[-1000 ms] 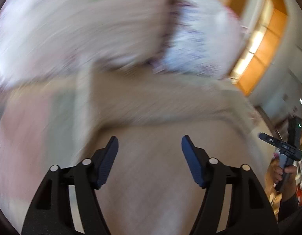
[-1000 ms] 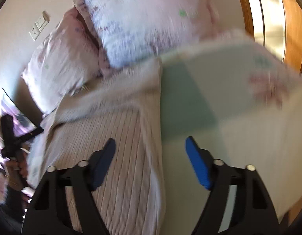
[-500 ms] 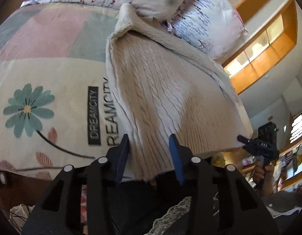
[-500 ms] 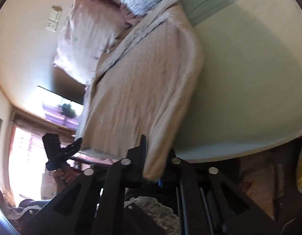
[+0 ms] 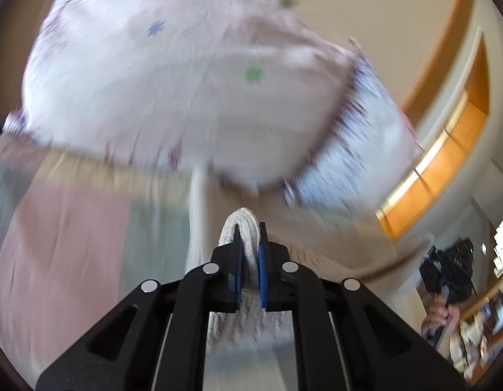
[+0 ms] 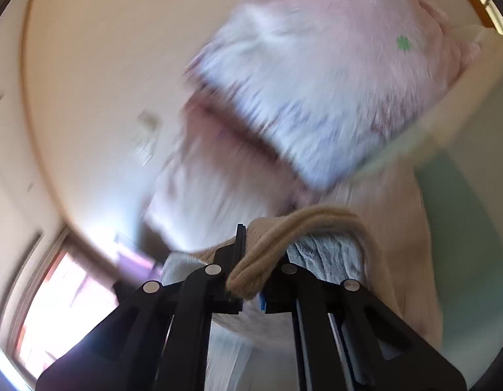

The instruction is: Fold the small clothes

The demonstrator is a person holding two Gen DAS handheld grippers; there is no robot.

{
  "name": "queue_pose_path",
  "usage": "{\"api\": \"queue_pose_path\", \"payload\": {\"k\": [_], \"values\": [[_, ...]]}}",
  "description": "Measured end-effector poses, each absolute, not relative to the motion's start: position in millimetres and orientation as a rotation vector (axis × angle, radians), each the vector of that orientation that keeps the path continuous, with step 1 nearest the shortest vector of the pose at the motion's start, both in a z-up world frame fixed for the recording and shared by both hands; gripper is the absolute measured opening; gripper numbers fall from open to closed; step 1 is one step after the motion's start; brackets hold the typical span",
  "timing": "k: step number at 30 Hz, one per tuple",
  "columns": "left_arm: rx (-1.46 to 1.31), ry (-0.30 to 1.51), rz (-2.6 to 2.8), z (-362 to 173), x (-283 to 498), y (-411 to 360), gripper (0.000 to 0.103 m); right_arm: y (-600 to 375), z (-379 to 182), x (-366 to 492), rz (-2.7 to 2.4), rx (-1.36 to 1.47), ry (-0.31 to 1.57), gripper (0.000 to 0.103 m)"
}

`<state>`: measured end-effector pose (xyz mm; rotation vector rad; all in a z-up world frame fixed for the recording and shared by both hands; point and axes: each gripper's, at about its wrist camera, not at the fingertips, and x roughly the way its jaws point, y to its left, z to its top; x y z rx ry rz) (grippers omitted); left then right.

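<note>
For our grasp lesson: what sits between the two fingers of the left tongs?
In the left wrist view, a bunched fold of the cream knit sweater fills the gap of the left tongs, pinched tight with no bare space.

A cream cable-knit sweater (image 5: 248, 228) is showing beige between the black right gripper (image 6: 249, 280), beyond it a pale pink pillow (image 5: 173, 75) dotted green and blue.

cream plaster wall (image 6: 98, 65) | pale floral pillows (image 5: 173, 91) stacked | pastel patchwork bedspread (image 5: 62, 234) | orange wooden trim (image 5: 447, 169) sunlit | bright window (image 6: 55, 299) low-left
</note>
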<state>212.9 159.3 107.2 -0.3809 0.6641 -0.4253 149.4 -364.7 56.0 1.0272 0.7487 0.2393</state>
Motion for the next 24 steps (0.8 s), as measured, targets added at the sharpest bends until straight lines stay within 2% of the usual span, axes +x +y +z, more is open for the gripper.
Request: {"api": "queue_pose_path", "payload": {"k": [2, 3, 4, 6, 7, 8, 9, 17, 19, 20, 21, 24], "values": [[-0.354, 0.694, -0.352, 98, 267, 145, 0.022, -370, 21, 195, 0.124, 0.997, 0.805, 0.011], [-0.346, 0.715, -0.311, 91, 284, 141, 0.044, -369, 8, 209, 0.081, 0.965, 0.862, 0.032], [-0.356, 0.739, -0.279, 83, 296, 142, 0.053, -367, -5, 219, 0.047, 0.942, 0.927, 0.055], [-0.424, 0.779, -0.333, 68, 301, 154, 0.059, -366, -20, 218, 0.058, 0.969, 0.989, 0.06], [-0.454, 0.793, -0.361, 63, 299, 161, 0.066, -366, -20, 213, 0.083, 0.959, 0.979, 0.069], [-0.467, 0.816, -0.372, 54, 295, 167, 0.068, -366, -17, 206, 0.091, 0.931, 0.966, 0.074], [-0.473, 0.839, -0.385, 47, 291, 170, 0.068, -367, -13, 200, 0.083, 0.894, 0.954, 0.08], [-0.542, 0.972, -0.458, 8, 296, 154, 0.067, -373, -15, 189, 0.103, 0.899, 0.975, 0.08], [-0.577, 1.027, -0.469, -3, 302, 141, 0.036, -374, -17, 185, 0.103, 0.91, 0.982, 0.08], [-0.604, 1.02, -0.444, -3, 302, 137, 0.032, -376, -17, 183, 0.104, 0.917, 0.985, 0.08], [-0.641, 1.016, -0.467, 0, 300, 136, 0.02, -380, -17, 180, 0.108, 0.928, 0.985, 0.08], [-0.748, 0.956, -0.569, 28, 291, 124, 0.019, -394, -7, 167, 0.096, 0.913, 0.97, 0.08]]}}
